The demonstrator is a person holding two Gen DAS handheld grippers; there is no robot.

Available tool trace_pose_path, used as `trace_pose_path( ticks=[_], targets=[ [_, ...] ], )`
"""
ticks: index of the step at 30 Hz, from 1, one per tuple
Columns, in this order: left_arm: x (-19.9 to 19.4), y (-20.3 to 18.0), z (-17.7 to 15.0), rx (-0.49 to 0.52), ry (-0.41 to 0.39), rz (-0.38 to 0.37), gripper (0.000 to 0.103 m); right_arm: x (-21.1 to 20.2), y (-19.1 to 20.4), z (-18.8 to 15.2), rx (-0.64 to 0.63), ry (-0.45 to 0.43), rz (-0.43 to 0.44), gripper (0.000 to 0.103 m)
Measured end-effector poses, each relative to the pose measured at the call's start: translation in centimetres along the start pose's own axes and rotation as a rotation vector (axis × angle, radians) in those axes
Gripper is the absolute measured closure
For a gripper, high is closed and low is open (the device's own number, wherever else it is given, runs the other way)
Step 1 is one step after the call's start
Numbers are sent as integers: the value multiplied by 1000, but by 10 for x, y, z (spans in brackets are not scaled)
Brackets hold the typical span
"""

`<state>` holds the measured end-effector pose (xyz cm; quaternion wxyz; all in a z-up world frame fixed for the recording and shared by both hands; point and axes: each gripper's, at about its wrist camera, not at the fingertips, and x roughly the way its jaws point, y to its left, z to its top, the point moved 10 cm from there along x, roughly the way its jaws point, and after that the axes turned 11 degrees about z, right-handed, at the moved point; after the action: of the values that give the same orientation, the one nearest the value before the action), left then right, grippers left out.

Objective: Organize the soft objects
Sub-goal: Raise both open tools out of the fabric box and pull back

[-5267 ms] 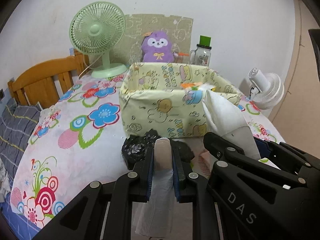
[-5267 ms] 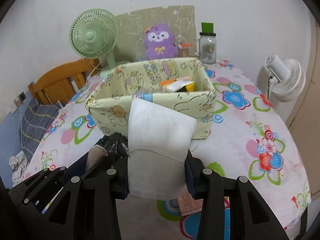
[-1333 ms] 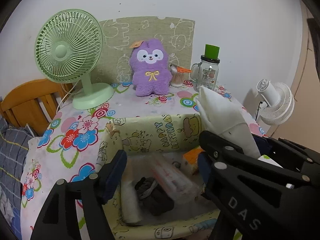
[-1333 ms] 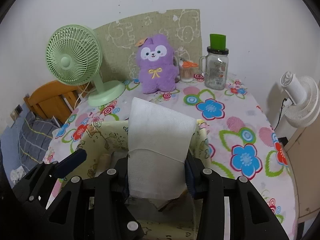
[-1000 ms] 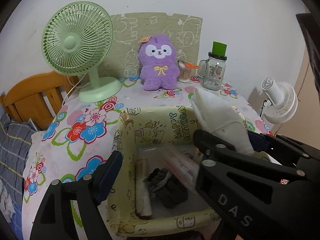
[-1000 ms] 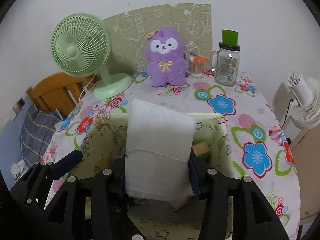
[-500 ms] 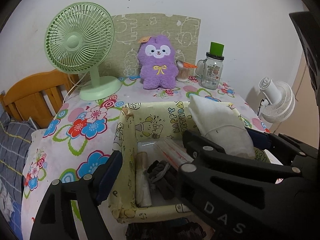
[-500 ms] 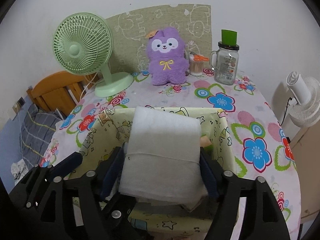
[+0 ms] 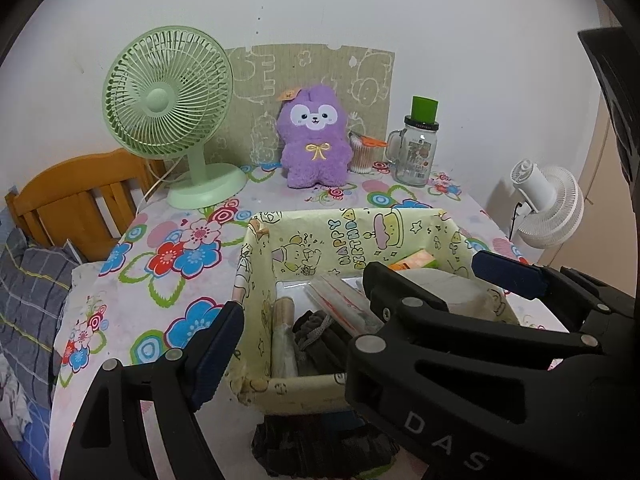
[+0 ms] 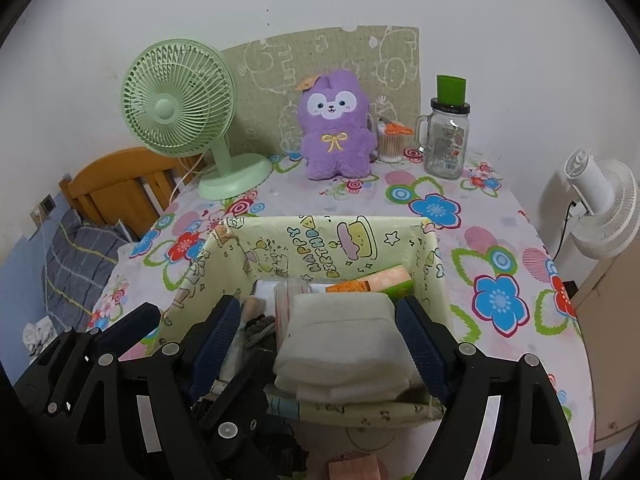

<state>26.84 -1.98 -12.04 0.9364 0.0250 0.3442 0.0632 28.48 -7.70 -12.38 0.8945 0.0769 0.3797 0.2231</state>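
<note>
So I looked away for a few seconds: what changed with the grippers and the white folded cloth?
The right gripper opened and let go of the white folded cloth, which now lies in the yellow box. The left gripper, earlier shut on a beige roll, is open. Fan and purple plush stayed put.

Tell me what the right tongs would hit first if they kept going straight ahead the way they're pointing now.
Probably the white folded cloth lying in the yellow box: it sits between the open right tongs. Beyond it come the orange packet and the box's far wall, though depth is uncertain.
</note>
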Motion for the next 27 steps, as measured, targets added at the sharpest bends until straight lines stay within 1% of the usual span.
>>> trace_pose_path(
  ticks=[19,27],
  targets=[
    [-36,-12,-7,13,-40,-14,18,-43,2,-11,-17,-50,-22,20],
    [-50,-16,-8,15,-56,-17,15,-61,2,-14,-27,-72,-35,20]
  ],
)
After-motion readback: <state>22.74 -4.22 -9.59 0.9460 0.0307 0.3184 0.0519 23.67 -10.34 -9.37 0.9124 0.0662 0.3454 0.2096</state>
